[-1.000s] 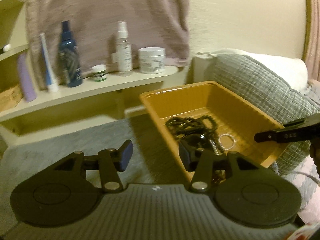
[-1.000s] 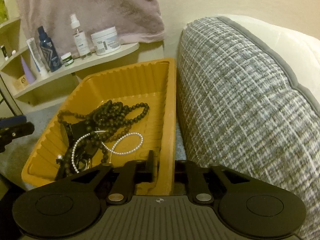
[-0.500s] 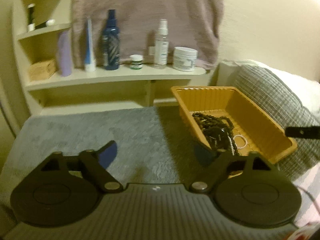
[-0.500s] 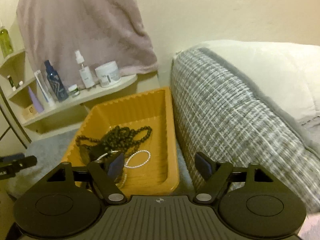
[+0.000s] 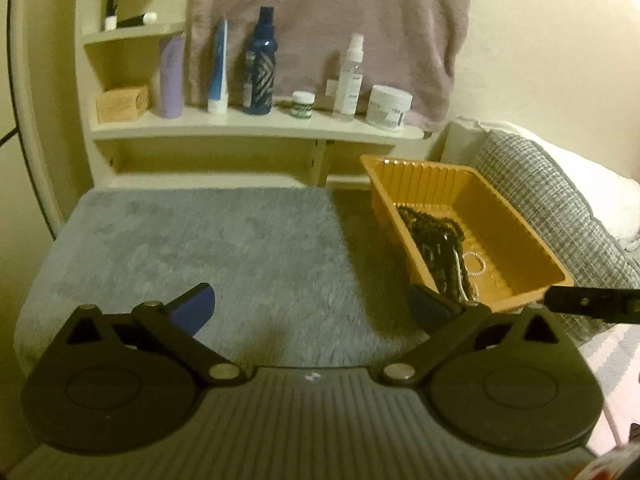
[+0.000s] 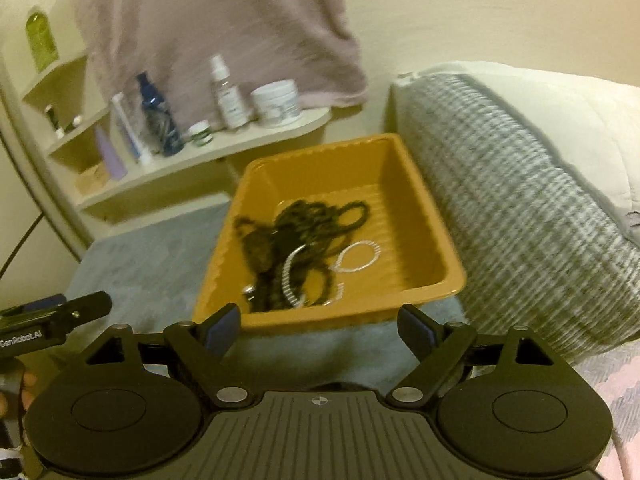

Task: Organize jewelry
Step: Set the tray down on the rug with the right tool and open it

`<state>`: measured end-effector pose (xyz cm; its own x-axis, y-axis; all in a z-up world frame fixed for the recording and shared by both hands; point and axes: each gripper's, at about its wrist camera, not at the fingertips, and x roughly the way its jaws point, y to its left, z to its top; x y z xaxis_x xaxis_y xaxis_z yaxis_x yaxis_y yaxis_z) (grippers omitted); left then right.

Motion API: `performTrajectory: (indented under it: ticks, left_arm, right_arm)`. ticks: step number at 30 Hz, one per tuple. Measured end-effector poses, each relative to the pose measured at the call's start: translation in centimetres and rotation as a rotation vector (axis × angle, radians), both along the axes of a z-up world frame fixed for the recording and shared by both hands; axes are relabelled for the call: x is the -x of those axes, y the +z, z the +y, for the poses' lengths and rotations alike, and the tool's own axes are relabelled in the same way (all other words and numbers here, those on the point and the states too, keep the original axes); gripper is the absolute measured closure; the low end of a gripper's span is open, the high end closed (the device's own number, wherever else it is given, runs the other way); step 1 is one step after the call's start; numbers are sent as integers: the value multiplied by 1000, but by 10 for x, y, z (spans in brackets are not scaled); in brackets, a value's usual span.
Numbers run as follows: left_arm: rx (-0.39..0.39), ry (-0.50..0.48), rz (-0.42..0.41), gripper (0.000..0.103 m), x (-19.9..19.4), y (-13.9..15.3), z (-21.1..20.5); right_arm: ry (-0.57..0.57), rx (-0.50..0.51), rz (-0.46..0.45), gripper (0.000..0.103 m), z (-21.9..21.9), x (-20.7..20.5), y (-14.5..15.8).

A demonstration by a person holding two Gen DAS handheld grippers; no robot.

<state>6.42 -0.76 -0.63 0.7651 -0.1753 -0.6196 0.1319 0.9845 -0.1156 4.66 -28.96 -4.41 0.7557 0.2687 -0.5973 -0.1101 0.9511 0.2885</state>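
Note:
An orange plastic tray (image 6: pixel 400 184) sits on a grey fluffy mat (image 5: pixel 224 248), against a grey woven cushion (image 6: pixel 520 216). In it lie a black bead necklace (image 6: pixel 316 216), a white pearl bracelet (image 6: pixel 358 257) and a silvery strand (image 6: pixel 290 276). The tray (image 5: pixel 460 184) also shows at the right of the left wrist view, with the dark beads (image 5: pixel 436 232) in it. My left gripper (image 5: pixel 312 304) is open and empty above the mat, left of the tray. My right gripper (image 6: pixel 320 328) is open and empty, just before the tray's near rim.
A cream shelf (image 5: pixel 256 124) behind the mat holds a blue bottle (image 5: pixel 260 64), a spray bottle (image 5: pixel 350 76), a white jar (image 5: pixel 388 106), a purple bottle (image 5: pixel 171 76) and a small box (image 5: pixel 122 103). A pinkish cloth (image 5: pixel 332 20) hangs on the wall.
Both grippers have pulled back from the tray and opened wide. The right gripper was shut by the tray's rim one second ago. The jewelry stays in the tray.

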Motion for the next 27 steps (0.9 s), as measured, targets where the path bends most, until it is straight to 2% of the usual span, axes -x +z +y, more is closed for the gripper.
performTrajectory:
  ticks: [7,14,27]
  left_arm:
    - [-29,35,58,1,18,4,12]
    - [-16,74,99,1,33,4,22]
    - [-1,149,73,1,58,17,35]
  right_arm:
    - [40,1,33,18,28,2,-1]
    - [115,54,31,18,50,10,2]
    - [132,72,2,18,66,31,9]
